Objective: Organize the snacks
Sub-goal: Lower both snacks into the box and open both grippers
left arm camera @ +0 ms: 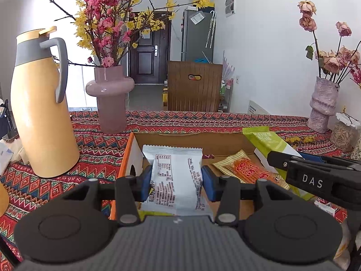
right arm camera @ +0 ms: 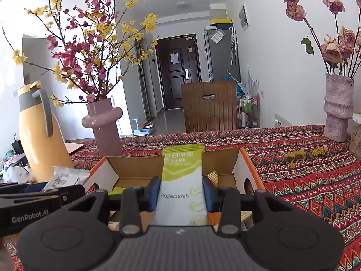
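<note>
My left gripper [left arm camera: 176, 181] is shut on a white snack packet [left arm camera: 174, 176] with red print, held over the open cardboard box [left arm camera: 191, 139]. An orange snack packet [left arm camera: 246, 169] lies inside the box. My right gripper [right arm camera: 182, 192] is shut on a green and white snack bar packet [right arm camera: 183, 180], also held over the box [right arm camera: 133, 169]. The right gripper shows in the left wrist view [left arm camera: 282, 158] with the green packet [left arm camera: 268, 141]. The left gripper shows in the right wrist view [right arm camera: 56, 192] with the white packet [right arm camera: 67, 178].
A yellow thermos jug [left arm camera: 40, 113] stands left of the box. A pink vase [left arm camera: 110, 99] with blossom branches stands behind it. A rough pink vase [left arm camera: 322, 106] with dried roses stands at the right. The table has a patterned red cloth [right arm camera: 304, 169]. A wooden chair [left arm camera: 194, 85] stands beyond.
</note>
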A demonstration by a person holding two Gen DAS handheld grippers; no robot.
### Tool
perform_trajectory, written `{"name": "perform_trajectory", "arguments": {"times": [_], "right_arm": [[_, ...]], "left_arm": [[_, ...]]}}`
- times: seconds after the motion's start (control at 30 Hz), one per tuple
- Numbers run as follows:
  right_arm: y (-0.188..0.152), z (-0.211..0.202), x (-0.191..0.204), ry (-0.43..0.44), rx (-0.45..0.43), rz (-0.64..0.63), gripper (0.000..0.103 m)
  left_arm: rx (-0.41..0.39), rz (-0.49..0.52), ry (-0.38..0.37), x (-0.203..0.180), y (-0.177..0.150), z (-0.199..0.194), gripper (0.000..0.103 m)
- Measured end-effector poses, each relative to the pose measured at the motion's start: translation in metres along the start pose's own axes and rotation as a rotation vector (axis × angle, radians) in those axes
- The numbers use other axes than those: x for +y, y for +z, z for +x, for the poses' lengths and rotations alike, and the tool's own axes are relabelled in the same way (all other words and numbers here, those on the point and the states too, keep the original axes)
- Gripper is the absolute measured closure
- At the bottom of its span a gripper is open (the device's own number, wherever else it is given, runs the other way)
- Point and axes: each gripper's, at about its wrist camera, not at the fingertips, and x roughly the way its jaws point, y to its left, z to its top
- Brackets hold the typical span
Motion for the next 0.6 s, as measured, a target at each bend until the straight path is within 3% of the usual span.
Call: {"name": "perform_trajectory", "arguments": {"times": [0.23,0.6], "right_arm": [[0.002,0.042,-0.006,-0.021,0.051,0.019,0.065],[-0.011,0.054,-0.008,-0.042,0.055,0.004,0.064]], "left_arm": [[0.028,-0.022,0.029,0.005,0.006,0.040,0.057],[0.042,-0.029,0.011,0.010,-0.004,0.055,0.054]]}}
